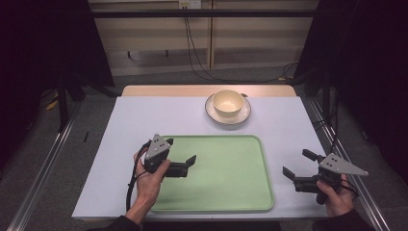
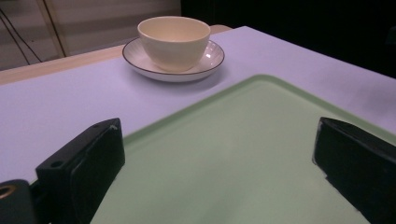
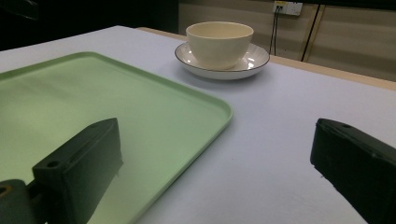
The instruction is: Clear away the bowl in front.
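A cream bowl (image 1: 228, 102) sits on a white, dark-rimmed saucer (image 1: 211, 113) at the back middle of the table. In front of it lies a bare pale green tray (image 1: 226, 178). My left gripper (image 1: 181, 150) is open over the tray's left rim, nothing between its jaws. To the right of the tray, my right gripper (image 1: 298, 162) is open and low over the tabletop, also holding nothing. The left gripper view has the open left gripper (image 2: 215, 177) above the tray (image 2: 252, 126), with the bowl (image 2: 173, 41) beyond. The right gripper (image 3: 217, 163) faces the tray's corner (image 3: 93, 93) and the bowl (image 3: 219, 43).
The white tabletop (image 1: 144, 115) has a wooden strip (image 1: 159, 90) along its far edge. Metal rails (image 1: 43, 168) run along the floor on both sides. Cables (image 1: 192, 53) hang from a wall socket behind the table.
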Demonstrator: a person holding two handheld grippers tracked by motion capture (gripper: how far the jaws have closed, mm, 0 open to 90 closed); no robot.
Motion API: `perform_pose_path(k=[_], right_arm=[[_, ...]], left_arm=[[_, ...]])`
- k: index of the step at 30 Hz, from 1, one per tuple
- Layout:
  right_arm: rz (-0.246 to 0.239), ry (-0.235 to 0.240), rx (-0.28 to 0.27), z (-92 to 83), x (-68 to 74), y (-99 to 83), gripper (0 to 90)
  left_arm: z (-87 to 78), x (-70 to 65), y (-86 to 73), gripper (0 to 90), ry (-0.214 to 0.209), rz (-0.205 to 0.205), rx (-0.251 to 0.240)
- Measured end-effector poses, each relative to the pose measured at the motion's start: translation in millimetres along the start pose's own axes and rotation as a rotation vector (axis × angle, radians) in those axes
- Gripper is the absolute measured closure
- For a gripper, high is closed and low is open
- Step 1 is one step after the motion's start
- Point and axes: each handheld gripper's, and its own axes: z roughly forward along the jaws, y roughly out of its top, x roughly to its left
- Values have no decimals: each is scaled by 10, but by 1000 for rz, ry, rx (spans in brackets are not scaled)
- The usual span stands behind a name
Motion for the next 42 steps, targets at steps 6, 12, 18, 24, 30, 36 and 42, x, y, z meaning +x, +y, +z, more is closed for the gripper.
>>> perform_pose_path(k=[6, 12, 18, 24, 30, 36, 42], right_arm=[[-4, 0, -2, 6, 0, -2, 16], [-9, 3, 3, 11, -2, -4, 16], [-7, 8, 0, 7, -5, -2, 16], [-1, 7, -10, 2, -7, -2, 16], [1, 13, -9, -3, -20, -9, 16], [3, 17, -8, -7, -20, -10, 16], [4, 16, -12, -7, -21, -11, 16]], left_arm=[[132, 112, 155, 29, -35, -9, 1], [304, 201, 224, 34, 9, 15, 24], [493, 261, 266, 63, 20, 54, 8], [707, 345, 374, 66, 9, 30, 9], [879, 327, 530, 55, -30, 34, 28], [1083, 353, 646, 62, -18, 24, 36], [1231, 367, 709, 66, -8, 32, 52]])
